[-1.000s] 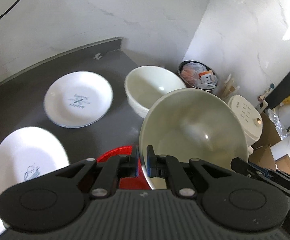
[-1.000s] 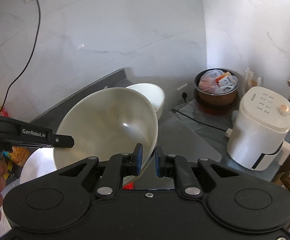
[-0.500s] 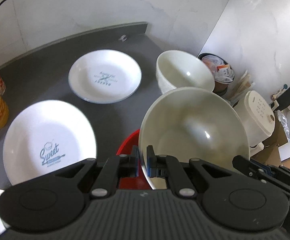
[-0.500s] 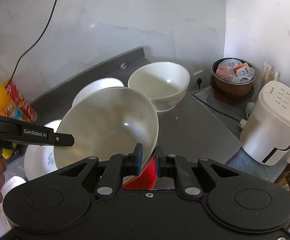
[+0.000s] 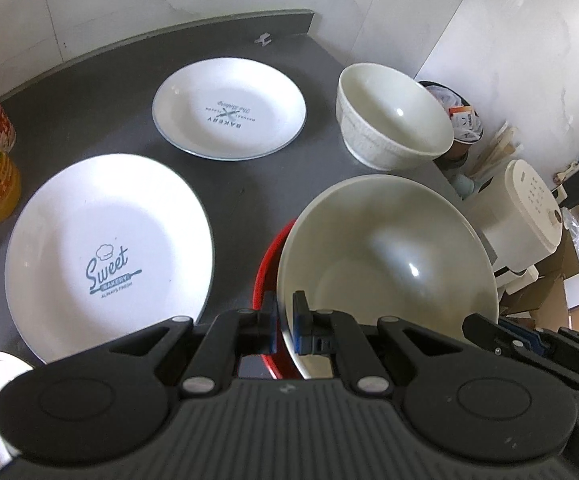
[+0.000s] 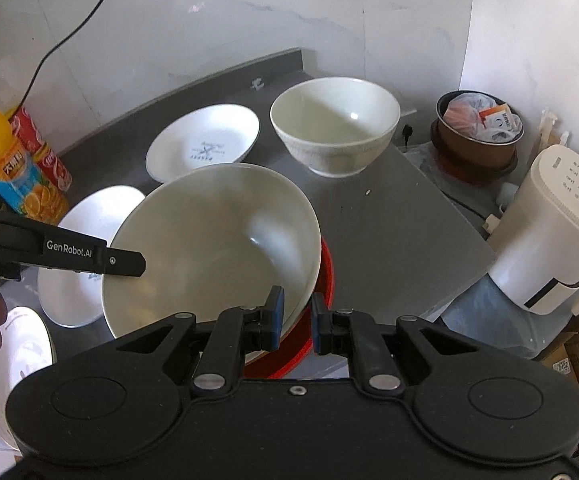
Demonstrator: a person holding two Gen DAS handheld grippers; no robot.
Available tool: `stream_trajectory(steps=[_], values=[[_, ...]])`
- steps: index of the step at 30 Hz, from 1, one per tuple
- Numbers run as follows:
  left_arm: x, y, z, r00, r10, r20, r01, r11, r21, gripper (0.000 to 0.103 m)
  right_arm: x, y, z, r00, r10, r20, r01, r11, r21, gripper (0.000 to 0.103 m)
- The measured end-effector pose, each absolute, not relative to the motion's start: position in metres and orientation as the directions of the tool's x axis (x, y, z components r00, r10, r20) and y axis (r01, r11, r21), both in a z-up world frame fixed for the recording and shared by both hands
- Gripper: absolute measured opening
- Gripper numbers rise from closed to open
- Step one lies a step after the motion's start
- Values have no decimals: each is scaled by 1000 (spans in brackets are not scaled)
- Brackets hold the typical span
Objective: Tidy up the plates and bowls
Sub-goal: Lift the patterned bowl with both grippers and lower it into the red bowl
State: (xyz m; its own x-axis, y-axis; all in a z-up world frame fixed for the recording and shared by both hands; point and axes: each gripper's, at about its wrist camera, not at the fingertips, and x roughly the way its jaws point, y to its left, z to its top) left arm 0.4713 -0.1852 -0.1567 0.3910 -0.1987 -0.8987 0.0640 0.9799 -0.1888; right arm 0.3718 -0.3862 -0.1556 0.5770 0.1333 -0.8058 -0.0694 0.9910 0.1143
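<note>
- Holding the big cream bowl (image 5: pixel 385 264) from two sides, both tools pinch its rim: the left gripper (image 5: pixel 285 326) is clenched on the near edge at about 7 o'clock of the bowl, and the right gripper (image 6: pixel 294 322) has its fingers astride the rim at about 5 o'clock in its own view, closed on the wall as far as I can judge.
- The bowl is lifted and tilted, above a red dish (image 5: pixel 267 272) that shows under it, over the dark grey counter (image 5: pixel 97 92).
- On the counter, a second ribbed bowl (image 5: pixel 389 120) stands at 1 o'clock, a "Bakery" plate (image 5: pixel 229 108) at 11 o'clock, and a larger "Sweet" plate (image 5: pixel 109 256) at 9 o'clock. They are apart from each other.
- I judge the bowl to be glazed ceramic: stiff, rather heavy for a rim pinch, smooth and slippery, and easy to chip if it knocks another bowl.
- The rim is the only good place to hold. Two opposite grips stop it from swinging; one grip alone may let it rotate.
- Probably it goes into the ribbed bowl, so it should come down level and slowly.
</note>
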Motion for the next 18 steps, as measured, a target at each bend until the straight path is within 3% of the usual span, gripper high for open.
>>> stream_trajectory(steps=[18], values=[[477,-199,-164,392,-117,-912,117,990,-76,10,379,-381,-170,550,137,-824,-106,990,94,20]])
